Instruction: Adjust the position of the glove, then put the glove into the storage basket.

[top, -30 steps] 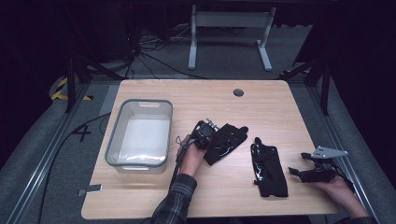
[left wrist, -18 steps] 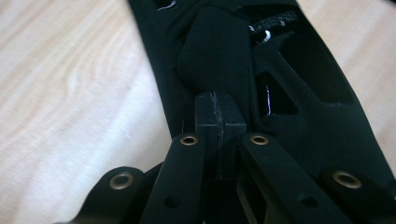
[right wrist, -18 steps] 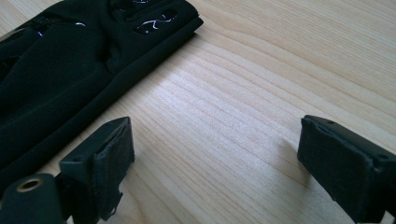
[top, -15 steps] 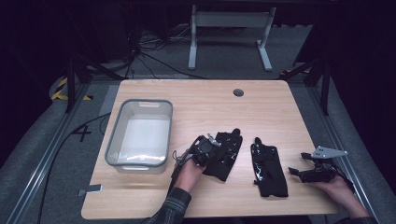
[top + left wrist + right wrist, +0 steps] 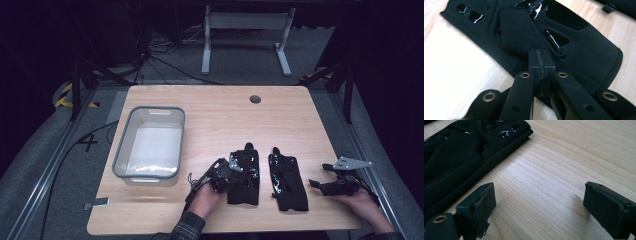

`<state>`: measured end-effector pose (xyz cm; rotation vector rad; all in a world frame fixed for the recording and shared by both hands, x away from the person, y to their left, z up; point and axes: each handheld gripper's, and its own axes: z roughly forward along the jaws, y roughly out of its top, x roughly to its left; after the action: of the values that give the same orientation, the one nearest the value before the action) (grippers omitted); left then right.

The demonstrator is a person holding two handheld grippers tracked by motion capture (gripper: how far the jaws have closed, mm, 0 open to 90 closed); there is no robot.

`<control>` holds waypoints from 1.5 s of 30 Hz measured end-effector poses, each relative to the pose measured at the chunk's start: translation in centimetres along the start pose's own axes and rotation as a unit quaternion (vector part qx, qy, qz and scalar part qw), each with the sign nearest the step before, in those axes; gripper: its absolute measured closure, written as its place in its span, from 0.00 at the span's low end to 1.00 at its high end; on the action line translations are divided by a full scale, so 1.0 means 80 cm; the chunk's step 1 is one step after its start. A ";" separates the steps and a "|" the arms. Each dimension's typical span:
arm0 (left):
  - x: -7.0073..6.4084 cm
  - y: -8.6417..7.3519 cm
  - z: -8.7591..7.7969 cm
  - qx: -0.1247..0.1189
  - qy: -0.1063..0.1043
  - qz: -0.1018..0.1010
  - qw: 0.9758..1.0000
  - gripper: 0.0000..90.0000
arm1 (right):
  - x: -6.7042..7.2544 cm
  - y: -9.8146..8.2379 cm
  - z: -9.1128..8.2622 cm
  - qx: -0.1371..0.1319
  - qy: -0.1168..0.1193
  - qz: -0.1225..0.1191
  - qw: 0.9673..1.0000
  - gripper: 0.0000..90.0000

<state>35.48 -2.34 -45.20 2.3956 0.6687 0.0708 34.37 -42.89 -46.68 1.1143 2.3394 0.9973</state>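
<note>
The left gripper (image 5: 234,172) has its jaws pressed together on a fold of fabric at the thumb side of the left glove (image 5: 245,176), which lies flat on the table (image 5: 220,112), palm patches up and fingers pointing away from the person. The second glove (image 5: 287,177) lies just to the right of the left glove, parallel and apart from it by a narrow strip of wood. The grey bin (image 5: 150,142) sits well to the left of the left glove, empty as far as the high view tells. The right gripper (image 5: 330,184) rests low to the right of the second glove with its jaws spread wide and nothing between them. The step in hand looks like placing or lining up the pinched glove beside its mate. To do it well, keep the pinch firm but shallow, so only one layer bunches, slide it low along the table rather than lifting, stop before the two cuffs overlap, and release only once the fabric lies flat.
</note>
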 end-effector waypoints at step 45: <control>0.001 -0.011 -0.001 -0.025 0.048 -0.050 0.997 0.61 | 0.049 0.038 0.018 0.018 0.126 -0.094 0.987 1.00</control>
<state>35.13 -1.66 -45.65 2.3195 0.8200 0.1589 34.38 -37.88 -45.52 0.7985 2.6130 1.0838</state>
